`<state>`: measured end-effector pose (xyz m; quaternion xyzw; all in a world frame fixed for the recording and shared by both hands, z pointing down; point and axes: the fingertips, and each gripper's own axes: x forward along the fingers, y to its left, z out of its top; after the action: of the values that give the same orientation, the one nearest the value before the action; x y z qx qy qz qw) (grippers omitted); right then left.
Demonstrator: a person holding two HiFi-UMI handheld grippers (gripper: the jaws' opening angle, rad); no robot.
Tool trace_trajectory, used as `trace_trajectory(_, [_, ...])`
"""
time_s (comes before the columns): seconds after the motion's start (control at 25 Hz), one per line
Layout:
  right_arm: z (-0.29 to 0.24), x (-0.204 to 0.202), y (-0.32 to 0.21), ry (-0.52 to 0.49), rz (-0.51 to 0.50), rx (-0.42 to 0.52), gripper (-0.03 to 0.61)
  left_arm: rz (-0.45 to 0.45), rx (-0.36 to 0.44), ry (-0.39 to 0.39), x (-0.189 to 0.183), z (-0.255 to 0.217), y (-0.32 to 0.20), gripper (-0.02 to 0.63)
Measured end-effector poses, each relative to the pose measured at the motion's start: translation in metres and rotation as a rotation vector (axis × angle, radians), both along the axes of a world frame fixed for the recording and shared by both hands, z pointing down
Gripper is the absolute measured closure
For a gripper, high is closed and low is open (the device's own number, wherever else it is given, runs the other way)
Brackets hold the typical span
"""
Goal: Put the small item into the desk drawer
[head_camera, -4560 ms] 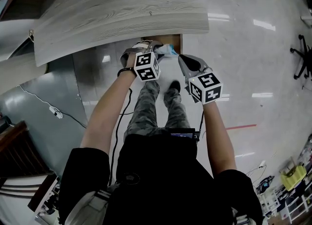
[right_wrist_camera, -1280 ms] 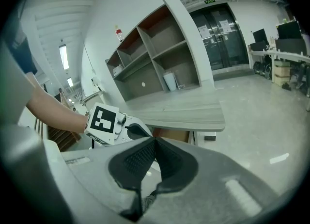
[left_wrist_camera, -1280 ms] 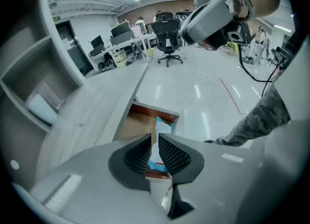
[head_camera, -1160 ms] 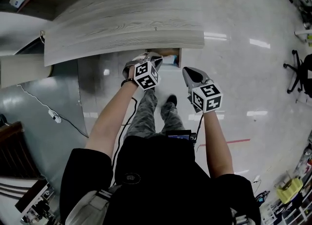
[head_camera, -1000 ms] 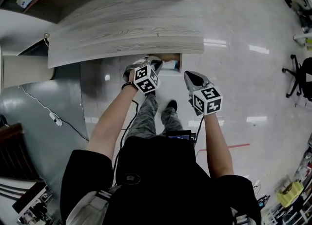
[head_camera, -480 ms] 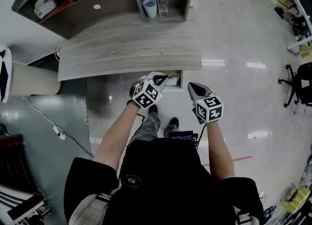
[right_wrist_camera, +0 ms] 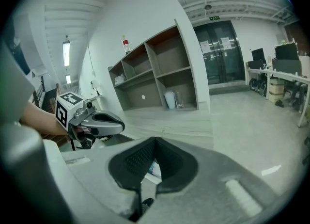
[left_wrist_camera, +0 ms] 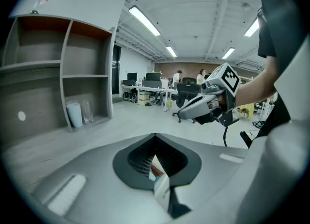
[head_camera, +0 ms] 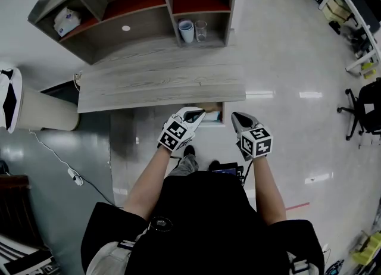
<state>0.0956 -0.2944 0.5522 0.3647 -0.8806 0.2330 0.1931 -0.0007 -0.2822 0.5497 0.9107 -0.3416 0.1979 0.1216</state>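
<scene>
The desk drawer point(head_camera: 216, 113) stands pulled out under the front edge of the grey wooden desk point(head_camera: 161, 83). A small white and blue item point(head_camera: 209, 118) lies inside it. My left gripper point(head_camera: 199, 111) hovers over the drawer's left part, shut, with nothing between its pads. In the left gripper view the left gripper point(left_wrist_camera: 155, 136) shows closed jaws, and the item point(left_wrist_camera: 159, 173) peeks through the gap below them. My right gripper point(head_camera: 236, 116) hangs just right of the drawer, shut and empty. In the right gripper view the right gripper point(right_wrist_camera: 155, 140) has the item point(right_wrist_camera: 154, 168) showing under its jaws.
A shelf unit at the back of the desk holds a pale cup point(head_camera: 186, 30), a glass point(head_camera: 201, 30) and a tissue pack point(head_camera: 64, 22). A white cylinder point(head_camera: 36, 110) stands at the desk's left end. A cable with a plug point(head_camera: 74, 174) lies on the floor. An office chair point(head_camera: 363, 110) is far right.
Both grippers have risen from the drawer towards the desk's edge, the left more and rolling as it went. The view has pulled back, so the shelf unit now shows.
</scene>
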Motion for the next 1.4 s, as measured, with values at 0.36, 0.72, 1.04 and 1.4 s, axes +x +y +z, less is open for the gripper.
trace_trajectory(0.36, [-0.010, -0.004, 0.021, -0.077, -0.042, 0.018, 0.583, -0.105, -0.033, 0.122, -0.001, -0.008, 0.033, 0.612])
trace_trajectory(0.72, [0.002, 0.011, 0.053, -0.096, -0.098, -0.015, 0.583, -0.211, -0.080, 0.123, -0.006, 0.007, 0.085, 0.612])
trace_trajectory(1.04, [0.005, 0.012, 0.075, -0.060, -0.067, -0.010, 0.584, -0.170, -0.113, 0.111, -0.013, 0.013, 0.121, 0.612])
trace_trajectory(1.4, [-0.003, -0.009, 0.109, -0.029, 0.002, 0.004, 0.584, -0.100, -0.089, 0.130, -0.035, 0.004, 0.156, 0.612])
